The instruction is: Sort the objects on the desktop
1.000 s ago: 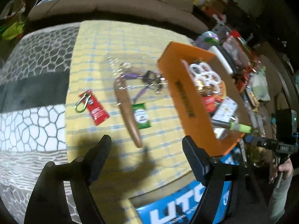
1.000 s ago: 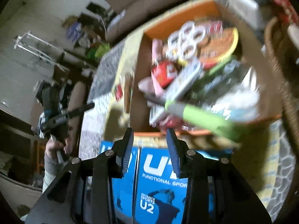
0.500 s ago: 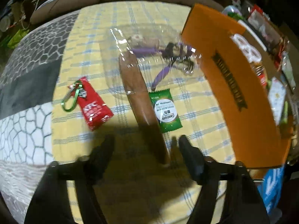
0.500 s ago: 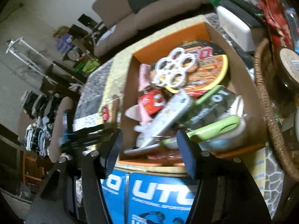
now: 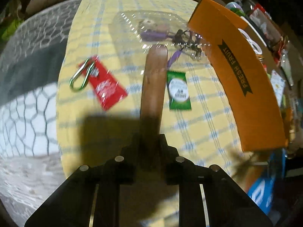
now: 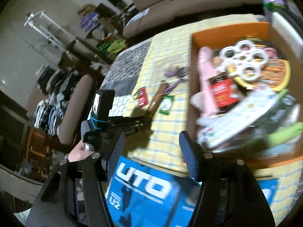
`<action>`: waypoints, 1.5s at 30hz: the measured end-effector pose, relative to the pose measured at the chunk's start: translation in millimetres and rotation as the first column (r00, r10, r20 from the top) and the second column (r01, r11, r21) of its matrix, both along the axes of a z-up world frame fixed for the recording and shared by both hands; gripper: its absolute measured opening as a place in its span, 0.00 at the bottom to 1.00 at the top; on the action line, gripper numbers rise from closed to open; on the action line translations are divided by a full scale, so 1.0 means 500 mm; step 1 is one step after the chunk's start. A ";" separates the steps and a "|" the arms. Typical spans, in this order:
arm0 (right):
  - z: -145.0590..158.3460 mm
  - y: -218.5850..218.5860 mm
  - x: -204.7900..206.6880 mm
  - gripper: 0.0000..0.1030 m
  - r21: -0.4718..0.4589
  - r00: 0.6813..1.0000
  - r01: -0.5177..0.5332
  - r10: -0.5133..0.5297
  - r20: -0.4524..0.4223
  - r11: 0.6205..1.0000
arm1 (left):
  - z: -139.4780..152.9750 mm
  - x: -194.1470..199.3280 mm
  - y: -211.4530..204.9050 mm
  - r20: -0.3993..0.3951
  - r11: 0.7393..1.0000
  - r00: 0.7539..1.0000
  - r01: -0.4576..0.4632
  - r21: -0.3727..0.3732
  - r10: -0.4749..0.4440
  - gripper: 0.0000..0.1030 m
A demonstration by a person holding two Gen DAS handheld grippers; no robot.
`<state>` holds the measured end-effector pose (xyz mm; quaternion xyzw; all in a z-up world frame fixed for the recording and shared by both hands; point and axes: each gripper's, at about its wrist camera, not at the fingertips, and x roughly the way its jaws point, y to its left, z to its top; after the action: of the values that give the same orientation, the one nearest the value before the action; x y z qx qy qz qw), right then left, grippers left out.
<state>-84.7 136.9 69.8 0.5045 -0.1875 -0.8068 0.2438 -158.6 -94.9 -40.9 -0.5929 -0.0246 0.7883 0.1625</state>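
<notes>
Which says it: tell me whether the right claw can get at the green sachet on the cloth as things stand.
Probably yes: the right claw is open and empty, and the green sachet lies flat and uncovered, though the left claw, shut on the wooden stick, crowds it.

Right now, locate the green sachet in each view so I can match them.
Left wrist: green sachet right of centre, beside the brown wooden stick.
Right wrist: green sachet centre, on the yellow cloth.
Shared landmark: orange box.

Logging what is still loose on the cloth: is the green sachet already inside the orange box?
No, the green sachet lies on the yellow checked cloth beside the brown wooden stick, outside the orange box.
</notes>
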 end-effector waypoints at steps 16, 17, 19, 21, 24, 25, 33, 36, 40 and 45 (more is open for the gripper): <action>-0.271 -0.263 -0.212 0.42 0.148 0.946 0.008 -0.056 0.319 0.989 | -0.010 0.133 -0.067 0.008 0.996 0.997 0.073 0.046 -0.074 0.16; -0.269 -0.263 -0.215 0.42 0.147 0.950 0.025 -0.069 0.303 0.989 | -0.012 0.132 -0.068 0.006 0.996 0.998 0.063 0.055 -0.064 0.16; -0.268 -0.256 -0.227 0.41 0.174 0.954 0.034 -0.083 0.288 0.984 | -0.012 0.131 -0.066 -0.001 0.996 0.998 0.062 0.057 -0.062 0.16; -0.268 -0.253 -0.236 0.41 0.178 0.954 0.037 -0.088 0.287 0.983 | -0.012 0.130 -0.059 -0.013 0.997 0.998 0.069 0.046 -0.069 0.16; -0.264 -0.256 -0.255 0.41 0.194 0.955 0.032 -0.087 0.284 0.981 | -0.014 0.128 -0.058 -0.024 0.995 0.997 0.079 0.057 -0.078 0.16; -0.262 -0.259 -0.261 0.41 0.202 0.955 0.035 -0.092 0.281 0.979 | -0.015 0.127 -0.060 -0.026 0.995 0.997 0.078 0.067 -0.076 0.16; -0.254 -0.287 -0.263 0.25 0.248 0.975 -0.034 -0.022 0.219 0.968 | -0.021 0.127 -0.068 -0.030 0.991 0.997 0.069 0.118 -0.066 0.18; -0.250 -0.274 -0.252 0.19 0.133 0.970 -0.017 -0.016 0.244 0.991 | -0.021 0.129 -0.065 -0.031 0.990 0.997 0.076 0.121 -0.073 0.19; -0.219 -0.269 -0.230 0.18 0.071 0.979 -0.037 0.022 0.200 0.997 | -0.021 0.135 -0.064 -0.025 0.989 0.996 0.087 0.121 -0.084 0.17; -0.167 -0.242 -0.184 0.17 0.000 0.987 -0.049 0.048 0.151 0.999 | -0.013 0.161 -0.078 -0.019 0.988 0.998 0.065 0.138 -0.063 0.16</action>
<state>-176.6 16.2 -13.6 0.5688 -0.1916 -0.7606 0.2475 -77.9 -133.7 -47.5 -0.5747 -0.0590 0.7835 0.2289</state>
